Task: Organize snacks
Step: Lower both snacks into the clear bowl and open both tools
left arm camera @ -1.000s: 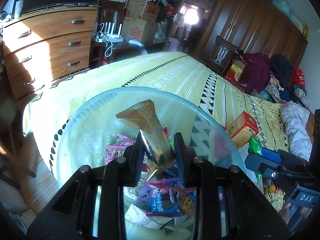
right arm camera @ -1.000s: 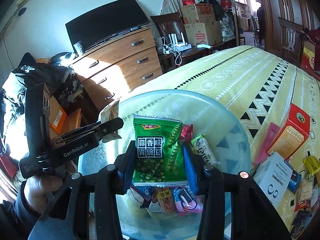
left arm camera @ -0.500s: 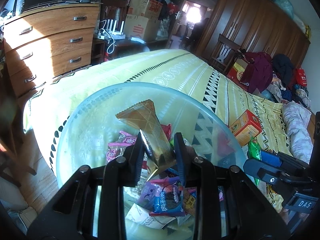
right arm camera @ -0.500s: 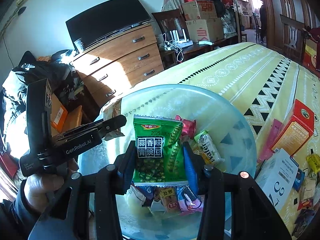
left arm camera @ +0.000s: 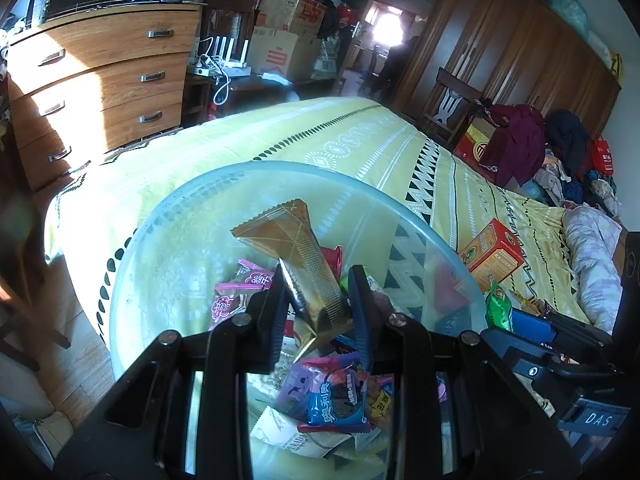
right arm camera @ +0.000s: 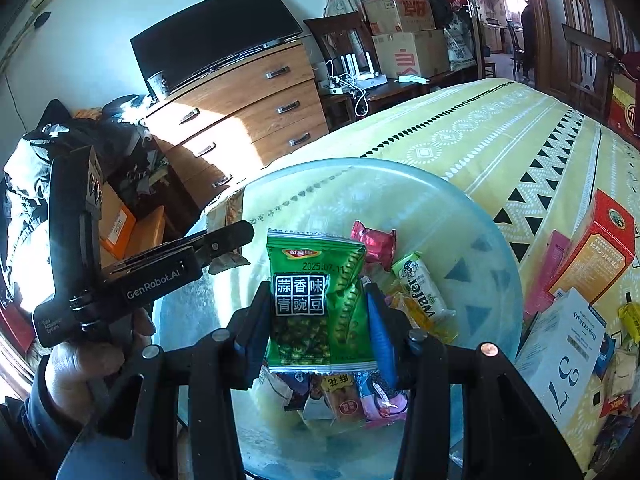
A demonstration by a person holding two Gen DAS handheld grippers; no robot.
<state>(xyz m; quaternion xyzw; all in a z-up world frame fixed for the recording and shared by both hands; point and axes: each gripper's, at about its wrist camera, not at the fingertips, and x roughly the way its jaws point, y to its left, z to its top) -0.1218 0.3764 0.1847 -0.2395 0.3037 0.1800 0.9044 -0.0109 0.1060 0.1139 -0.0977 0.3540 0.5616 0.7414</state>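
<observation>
Both grippers are loaded and parked over the glass bowl (left arm camera: 168, 216). Left gripper (left arm camera: 318, 300) is clamped on a gold wrapper bar (left arm camera: 304, 264), which sticks up and tilts away from the cam, its crimped top end fanned out above the pile. Right gripper (right arm camera: 320, 320) pinches a green pea packet (right arm camera: 316, 300) by its side edges, front label facing the cam, upright.

Compared w/ a sec ago, almost nothing differs: same grip on each item, same tilt, bowl only slides a touch in frame. So no drop has happened; both snacks hang above the bowl, not yet let go.

Under the jaws, the bowl already holds a heap of small packets: a blue cookie pack (left arm camera: 336, 400), pink sweets (left arm camera: 248, 280), a red candy (right arm camera: 374, 242) and a yellow wafer pack (right arm camera: 420, 292). Bowl sits on the yellow patterned bedsheet (left arm camera: 360, 144). Outside it, to the right, more stuff waits: an orange-red box (right arm camera: 596, 252), a white box (right arm camera: 568, 344) and loose packets near the edge, so sorting looks only partway done. The person's hand (right arm camera: 84, 364) on the left tool shows in the right cam. Likely next step, as a guess: release both into the bowl.
</observation>
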